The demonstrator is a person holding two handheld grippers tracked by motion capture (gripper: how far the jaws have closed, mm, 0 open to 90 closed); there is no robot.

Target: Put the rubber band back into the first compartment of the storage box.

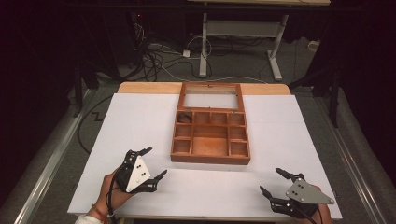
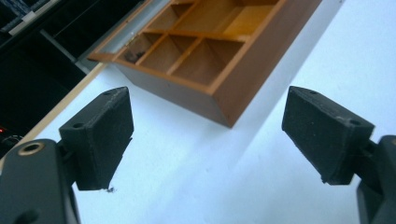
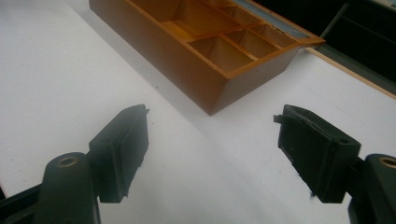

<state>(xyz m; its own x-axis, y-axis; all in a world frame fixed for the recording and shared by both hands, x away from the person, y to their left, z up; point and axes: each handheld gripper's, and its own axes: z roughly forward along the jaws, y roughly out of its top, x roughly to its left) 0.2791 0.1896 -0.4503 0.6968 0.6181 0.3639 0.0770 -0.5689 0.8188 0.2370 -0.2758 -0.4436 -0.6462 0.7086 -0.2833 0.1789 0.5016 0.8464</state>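
At the near left, the left gripper (image 1: pixel 150 164) rests on the white table (image 1: pixel 140 121), jaws spread wide and empty. The wooden compartment box (image 1: pixel 210 157) sits mid-table, lid folded back, a small dark object (image 1: pixel 185 115) in its far-left cell. At near right, the right gripper (image 1: pixel 272 182) is likewise released. A one-sided push could slide the light box across the smooth surface.

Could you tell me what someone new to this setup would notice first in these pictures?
Most striking is the wooden compartment box at the middle of the white table, its glass-paned lid lying open at the far side, with a small dark item in its far-left compartment. Nearer the person, the left gripper and right gripper hover apart, jaws spread wide, holding nothing.
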